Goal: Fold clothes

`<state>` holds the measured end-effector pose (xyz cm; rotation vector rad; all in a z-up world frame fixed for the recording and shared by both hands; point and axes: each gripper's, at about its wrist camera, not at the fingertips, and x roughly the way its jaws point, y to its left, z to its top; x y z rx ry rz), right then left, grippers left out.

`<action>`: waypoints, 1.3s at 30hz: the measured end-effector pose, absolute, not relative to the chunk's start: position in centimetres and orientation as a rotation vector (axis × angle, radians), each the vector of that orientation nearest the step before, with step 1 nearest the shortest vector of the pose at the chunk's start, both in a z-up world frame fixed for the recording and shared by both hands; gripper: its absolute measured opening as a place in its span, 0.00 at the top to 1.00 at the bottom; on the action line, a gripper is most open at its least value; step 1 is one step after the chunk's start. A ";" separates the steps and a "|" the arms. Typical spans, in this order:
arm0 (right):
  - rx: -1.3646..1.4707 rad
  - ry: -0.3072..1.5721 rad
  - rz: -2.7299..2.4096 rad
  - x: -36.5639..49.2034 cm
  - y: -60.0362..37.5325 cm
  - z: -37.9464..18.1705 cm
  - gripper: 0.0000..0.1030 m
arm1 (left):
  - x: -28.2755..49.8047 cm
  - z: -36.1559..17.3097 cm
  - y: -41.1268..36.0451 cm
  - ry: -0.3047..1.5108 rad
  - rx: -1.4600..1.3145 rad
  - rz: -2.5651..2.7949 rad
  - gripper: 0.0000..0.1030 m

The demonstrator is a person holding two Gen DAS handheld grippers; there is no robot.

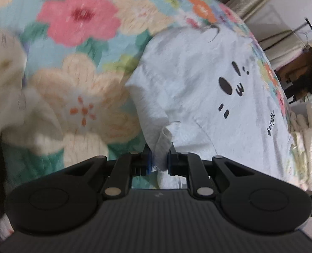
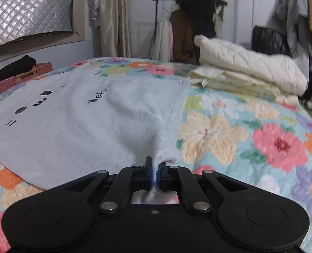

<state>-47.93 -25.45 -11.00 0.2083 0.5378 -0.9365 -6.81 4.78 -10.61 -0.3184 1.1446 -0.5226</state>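
A pale blue fluffy garment (image 1: 198, 88) with a black cartoon face print lies spread on a floral bedspread (image 1: 78, 48). My left gripper (image 1: 159, 158) is shut on a bunched edge of it, the cloth pinched between the blue pads and lifted a little. In the right wrist view the same garment (image 2: 75, 122) stretches away to the left, and my right gripper (image 2: 154, 172) is shut on its near corner, which is pulled up into a peak.
A stack of cream quilted folded pieces (image 2: 250, 71) sits on the bed at the right. A clothes rack (image 2: 189, 25) stands behind the bed, and a brown bag (image 2: 21, 73) lies at the left. A blurred cream cloth (image 1: 8, 88) fills the left edge of the left wrist view.
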 end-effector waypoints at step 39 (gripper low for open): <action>0.469 0.650 -1.056 -52.1 -28.4 -13.7 0.79 | -9.4 -7.9 4.6 1.137 -0.093 -0.561 0.88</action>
